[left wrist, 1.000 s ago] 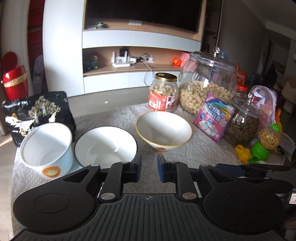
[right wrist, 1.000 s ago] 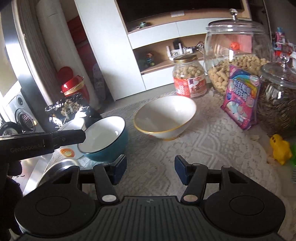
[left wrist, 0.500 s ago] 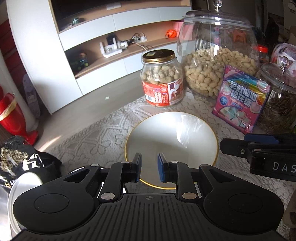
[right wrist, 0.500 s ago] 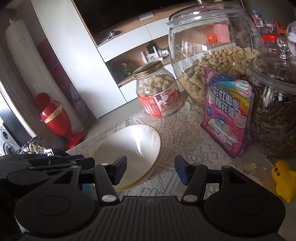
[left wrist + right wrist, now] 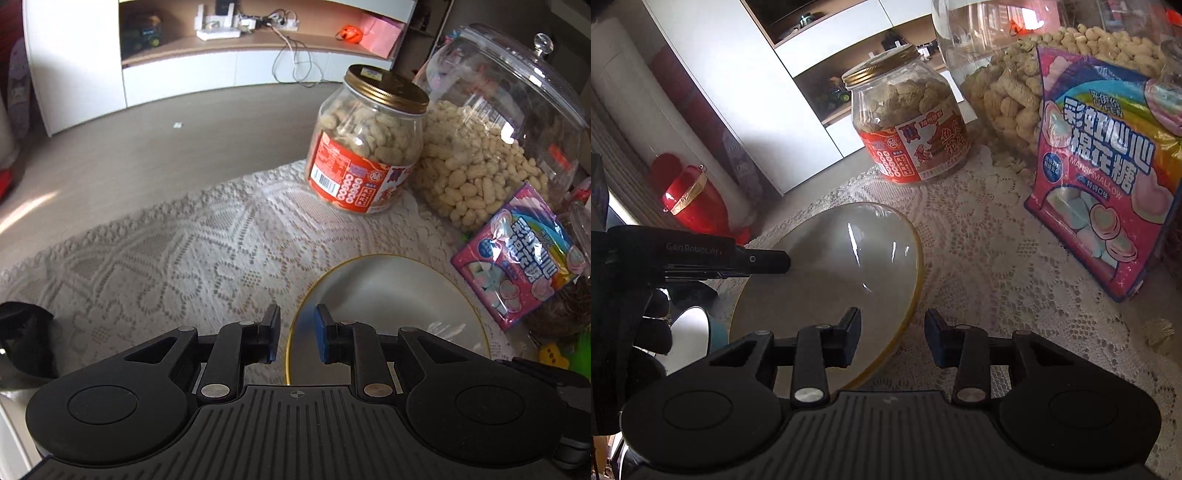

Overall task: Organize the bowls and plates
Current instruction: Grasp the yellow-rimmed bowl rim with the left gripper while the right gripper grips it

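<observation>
Lining up a two-handed pickup of the gold-rimmed bowl (image 5: 388, 314), by my read.

Left wrist view: left gripper (image 5: 295, 338) straddles the bowl's near-left rim, one finger outside, one inside. Narrow gap between the jaws, rim sits in it, pads not yet pinching. Bowl sits on the lace cloth (image 5: 184, 251), empty. Beyond the bowl: a small jar (image 5: 365, 147) with gold lid, full of nuts. Right of that, a big glass jar (image 5: 491, 136), lidded, about half full of peanuts. Marshmallow bag (image 5: 517, 258) leans just right of the bowl.

Right wrist view: right gripper (image 5: 892, 339) gapes wide, straddling the bowl's (image 5: 831, 280) near-right rim, nothing held. Left tool's finger reaches over the bowl's left edge. Left of the bowl, a teal bowl (image 5: 698, 328) is partly visible, looks empty. Small jar (image 5: 908, 125) behind the bowl, marshmallow bag (image 5: 1104, 173) well right.

Next: clamp both sides on the rim, lift level, probably stack into the teal bowl. Thin glazed rim, slip risk.
</observation>
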Demonstrator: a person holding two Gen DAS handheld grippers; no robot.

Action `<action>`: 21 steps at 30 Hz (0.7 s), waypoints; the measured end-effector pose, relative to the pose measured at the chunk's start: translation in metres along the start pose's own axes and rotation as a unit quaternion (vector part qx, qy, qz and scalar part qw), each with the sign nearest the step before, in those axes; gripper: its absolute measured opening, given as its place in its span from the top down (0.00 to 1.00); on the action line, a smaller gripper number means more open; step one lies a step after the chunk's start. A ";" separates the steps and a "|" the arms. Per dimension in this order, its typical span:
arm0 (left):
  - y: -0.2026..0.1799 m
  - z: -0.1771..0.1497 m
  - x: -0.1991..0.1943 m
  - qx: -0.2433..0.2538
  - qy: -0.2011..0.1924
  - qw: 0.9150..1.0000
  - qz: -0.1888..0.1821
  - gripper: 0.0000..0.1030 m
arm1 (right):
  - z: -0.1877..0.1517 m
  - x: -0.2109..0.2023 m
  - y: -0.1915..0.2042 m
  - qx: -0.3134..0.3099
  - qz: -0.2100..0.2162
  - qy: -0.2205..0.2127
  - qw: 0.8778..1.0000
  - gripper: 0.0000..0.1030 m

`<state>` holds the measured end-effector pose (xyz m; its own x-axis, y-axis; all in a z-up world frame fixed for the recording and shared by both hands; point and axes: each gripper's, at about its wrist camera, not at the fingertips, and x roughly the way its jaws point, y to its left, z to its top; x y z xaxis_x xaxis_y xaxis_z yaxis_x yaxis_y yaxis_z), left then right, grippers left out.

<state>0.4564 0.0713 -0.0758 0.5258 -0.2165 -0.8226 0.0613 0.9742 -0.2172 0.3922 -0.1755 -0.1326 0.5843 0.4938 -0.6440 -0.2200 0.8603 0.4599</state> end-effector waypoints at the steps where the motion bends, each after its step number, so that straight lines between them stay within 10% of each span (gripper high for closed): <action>1: 0.003 0.000 0.006 -0.012 0.009 1.000 -0.012 0.77 | -0.001 0.003 -0.001 0.002 0.004 0.005 1.000 0.62; 16: -0.014 -0.007 0.032 -0.030 0.078 0.997 0.002 0.63 | -0.014 0.011 0.016 -0.059 -0.017 0.002 0.998 0.65; 21: -0.049 -0.034 0.008 0.032 0.062 0.997 0.020 0.68 | -0.027 -0.014 0.009 -0.064 -0.026 -0.003 0.998 0.64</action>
<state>0.4290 0.0197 -0.0900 0.4200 -0.1798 -0.8895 0.0987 0.9834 -0.1522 0.3611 -0.1711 -0.1353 0.6018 0.4479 -0.6612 -0.2880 0.8939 0.3435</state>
